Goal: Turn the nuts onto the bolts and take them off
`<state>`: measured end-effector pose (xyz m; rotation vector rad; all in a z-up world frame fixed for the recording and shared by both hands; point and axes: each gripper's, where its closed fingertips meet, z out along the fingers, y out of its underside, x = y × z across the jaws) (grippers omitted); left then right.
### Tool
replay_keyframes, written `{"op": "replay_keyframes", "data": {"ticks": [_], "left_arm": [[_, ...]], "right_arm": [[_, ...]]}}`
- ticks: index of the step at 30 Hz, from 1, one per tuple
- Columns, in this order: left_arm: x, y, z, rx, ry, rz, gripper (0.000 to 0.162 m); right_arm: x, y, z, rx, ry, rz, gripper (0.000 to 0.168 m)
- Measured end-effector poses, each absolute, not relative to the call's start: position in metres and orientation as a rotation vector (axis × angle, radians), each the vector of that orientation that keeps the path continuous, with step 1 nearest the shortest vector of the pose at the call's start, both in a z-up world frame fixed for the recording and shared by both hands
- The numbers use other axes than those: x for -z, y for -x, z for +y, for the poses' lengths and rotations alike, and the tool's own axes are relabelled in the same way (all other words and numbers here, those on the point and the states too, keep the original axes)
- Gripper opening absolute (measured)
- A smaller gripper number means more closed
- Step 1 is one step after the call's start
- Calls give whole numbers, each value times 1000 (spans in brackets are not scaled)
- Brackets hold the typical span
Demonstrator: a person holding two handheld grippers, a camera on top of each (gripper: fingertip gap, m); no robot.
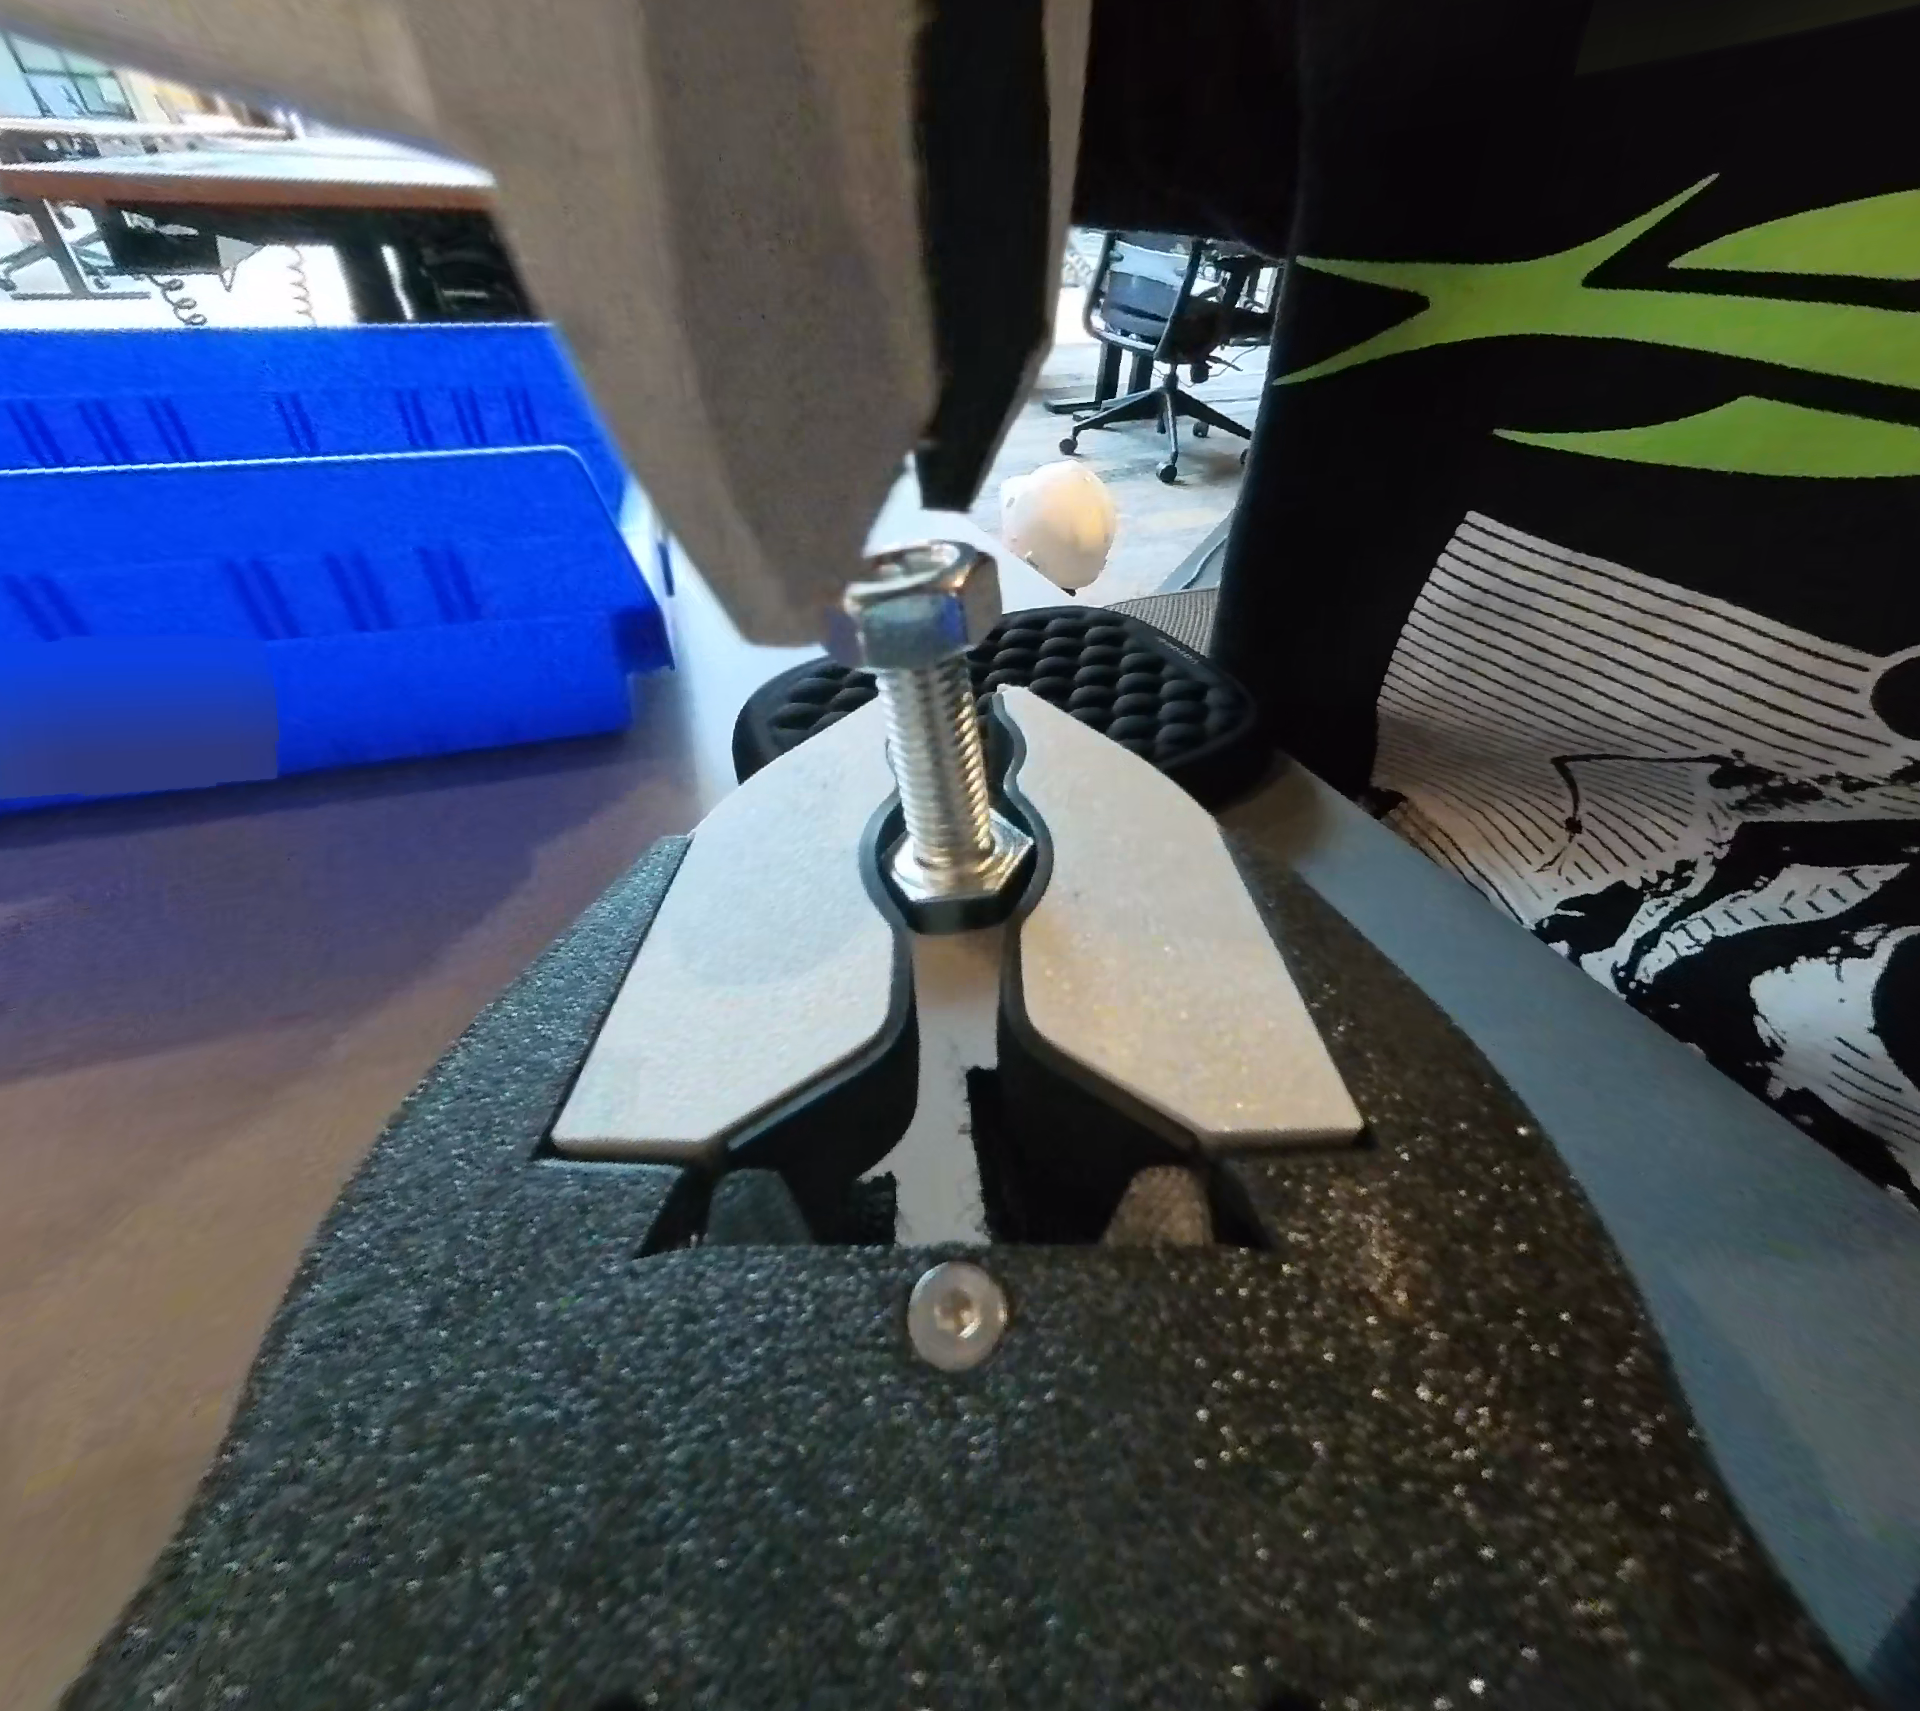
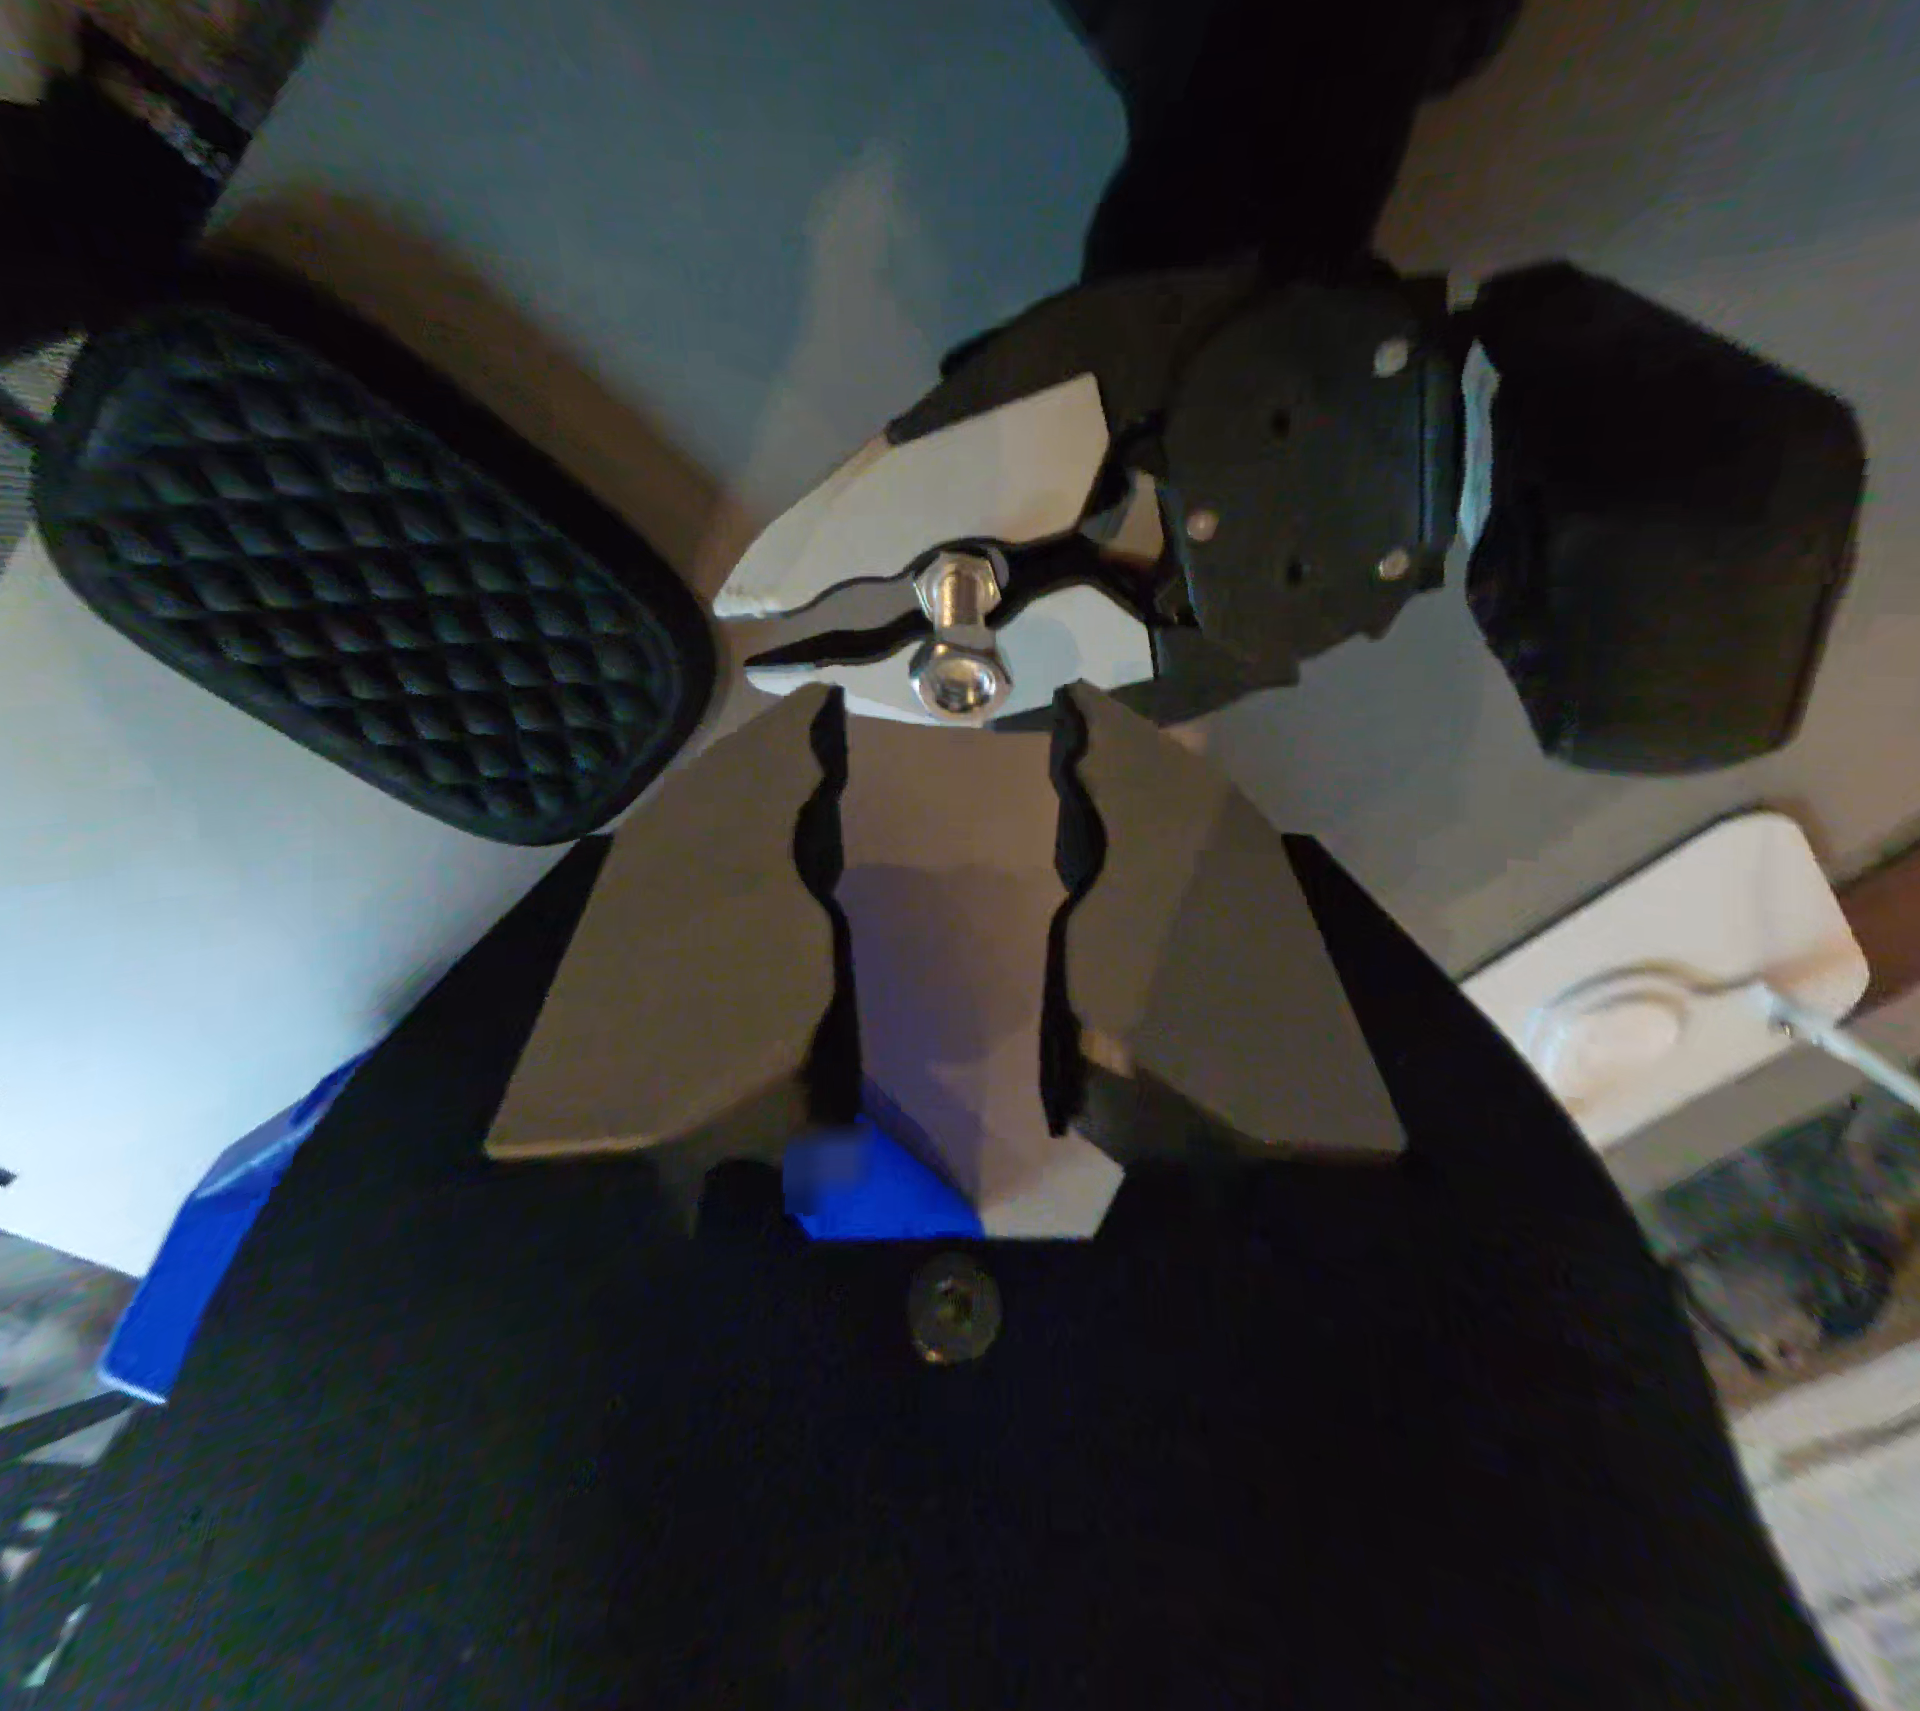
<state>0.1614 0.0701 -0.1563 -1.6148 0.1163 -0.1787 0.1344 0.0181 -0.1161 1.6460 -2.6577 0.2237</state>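
Observation:
My left gripper [image 1: 961, 768] is shut on the hex head of a silver bolt [image 1: 935, 768] and holds it upright. A silver nut [image 1: 925, 612] sits on the top end of the thread. In the right wrist view the left gripper [image 2: 935, 612] lies across the frame with the bolt [image 2: 954, 612] and nut [image 2: 951, 674] pointing at the camera. My right gripper [image 2: 951, 716] is open, its fingertips just short of the nut on either side. In the left wrist view a right finger [image 1: 727, 311] comes down from above and reaches the nut's left side.
Blue plastic bins [image 1: 312, 570] stand on the table [image 1: 260, 1090] to the left. A black textured pad [image 1: 1122, 685] [image 2: 364, 570] lies just behind the bolt. A person in a dark printed shirt [image 1: 1558, 311] is close on the right. A white tray [image 2: 1662, 934] is at the right. Across from one pair of fingers to the other is roughly 7 centimetres.

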Motion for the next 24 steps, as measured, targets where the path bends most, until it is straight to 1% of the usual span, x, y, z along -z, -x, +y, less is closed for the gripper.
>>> {"op": "replay_keyframes", "data": {"ticks": [4, 7, 8, 9, 11, 15, 19, 20, 22, 24], "left_arm": [[156, -161, 70, 183, 1610, 116, 11], [155, -161, 69, 185, 1606, 114, 11], [156, -161, 70, 183, 1608, 112, 11], [156, -161, 70, 180, 1609, 109, 11], [155, -159, 69, 165, 1605, 98, 11], [157, -153, 70, 130, 1620, 68, 11], [157, -150, 70, 102, 1625, 54, 11], [157, -150, 70, 101, 1623, 53, 11], [155, -149, 68, 98, 1611, 43, 11], [151, -145, 65, 69, 1594, 25, 11]], "right_arm": [[118, -138, 13, -219, -1792, -2587, 29], [124, -137, 12, -149, -1813, -2576, 24], [125, -138, 13, -137, -1812, -2583, 19], [125, -138, 12, -142, -1783, -2597, 19], [124, -137, 12, -148, -1642, -2697, 18], [125, -136, 16, -85, -1160, -2967, 18], [125, -137, 16, -47, -689, -3115, 18], [125, -137, 15, -63, -634, -3130, 18], [122, -135, 14, -134, -553, -3145, 24], [111, -133, 11, -353, -483, -3159, 30]]}}
